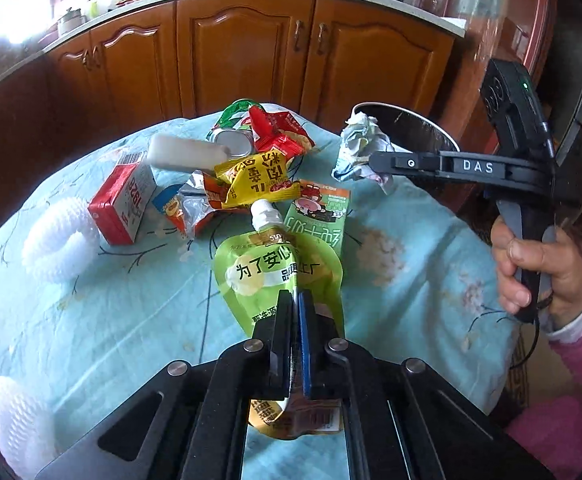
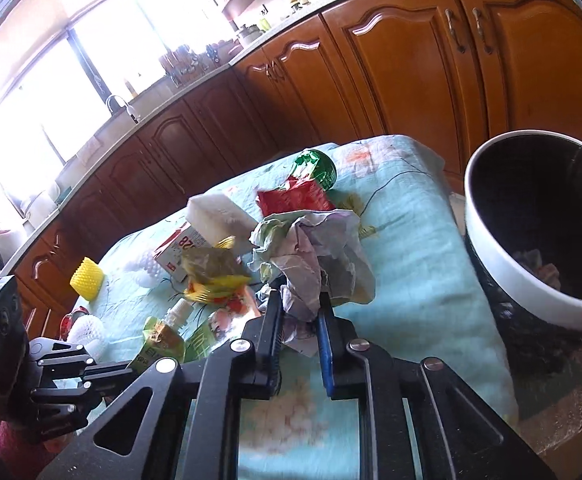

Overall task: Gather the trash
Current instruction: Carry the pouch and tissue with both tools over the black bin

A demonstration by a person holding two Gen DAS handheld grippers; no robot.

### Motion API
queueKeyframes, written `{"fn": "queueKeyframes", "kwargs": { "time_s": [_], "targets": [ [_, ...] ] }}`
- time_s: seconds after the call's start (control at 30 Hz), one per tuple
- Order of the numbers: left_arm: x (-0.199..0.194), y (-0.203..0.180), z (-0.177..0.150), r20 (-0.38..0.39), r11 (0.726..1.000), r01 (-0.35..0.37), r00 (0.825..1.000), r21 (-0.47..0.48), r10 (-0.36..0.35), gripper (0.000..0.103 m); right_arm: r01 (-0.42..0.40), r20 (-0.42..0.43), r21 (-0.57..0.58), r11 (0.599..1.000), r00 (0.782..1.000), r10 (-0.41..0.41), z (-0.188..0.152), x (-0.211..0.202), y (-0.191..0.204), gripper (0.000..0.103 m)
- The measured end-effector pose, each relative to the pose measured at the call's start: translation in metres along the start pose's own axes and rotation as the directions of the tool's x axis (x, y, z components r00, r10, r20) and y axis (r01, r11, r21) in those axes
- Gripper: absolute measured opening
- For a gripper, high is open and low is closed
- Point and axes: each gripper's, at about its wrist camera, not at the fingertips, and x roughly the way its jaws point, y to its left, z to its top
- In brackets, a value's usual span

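Left gripper [image 1: 295,308]: jaws pressed together on the lower body of the green spout pouch [image 1: 275,276], which hangs pinched between the pads over the near part of the table.
Green spout pouch: looks flat and empty, so light and floppy; the glossy film is likely slippery, and a grip on the flat body as now seems safer than one on the hard white spout.
Loose pile [image 1: 227,172]: yellow sachet, red snack bag, red-and-white carton, white block and a green can lie touching or overlapping mid-table on the blue floral cloth [image 1: 71,312]; wrappers are soft and crinkly, the carton stiffer and easier to take by its edges.
White foam nets [image 1: 57,240]: on the cloth left of the pile, very light and squashy.
Right gripper [image 2: 301,312]: jaws narrowed around a wad of crumpled paper [image 2: 311,256], raised above the cloth near the bin.
Crumpled paper: light, soft, compressible; it can tear or slip out if only a loose fold is caught.
Bin [image 2: 503,268]: dark tub with a white rim, standing just off the table's right edge; mostly empty, with some crumpled scraps at the bottom.
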Motion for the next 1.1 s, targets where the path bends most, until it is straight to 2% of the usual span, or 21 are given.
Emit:
{"fn": "queueKeyframes", "kwargs": {
  "time_s": [0.23,0.47,0.83,1.1],
  "targets": [
    [-0.017,-0.024,-0.009,0.087,0.992,0.067,0.995,-0.104,-0.058,0.001,-0.004,0.025,0.022,1.000,1.000,0.003,-0.016,-0.034,-0.009,0.016],
    [-0.001,-0.044,0.007,0.124,0.983,0.100,0.989,-0.154,-0.081,0.001,0.042,0.054,0.058,0.997,0.998,-0.045,-0.027,-0.065,-0.032,0.016],
    [0.055,-0.082,0.050,0.135,0.986,0.108,0.987,-0.128,-0.090,0.001,0.109,0.108,0.120,0.987,0.987,-0.122,-0.026,-0.102,-0.078,0.016],
    [0.085,-0.100,0.079,0.135,0.989,0.106,0.987,-0.102,-0.092,0.001,0.146,0.126,0.146,0.979,0.978,-0.164,-0.017,-0.112,-0.100,0.016]
  ]
}}
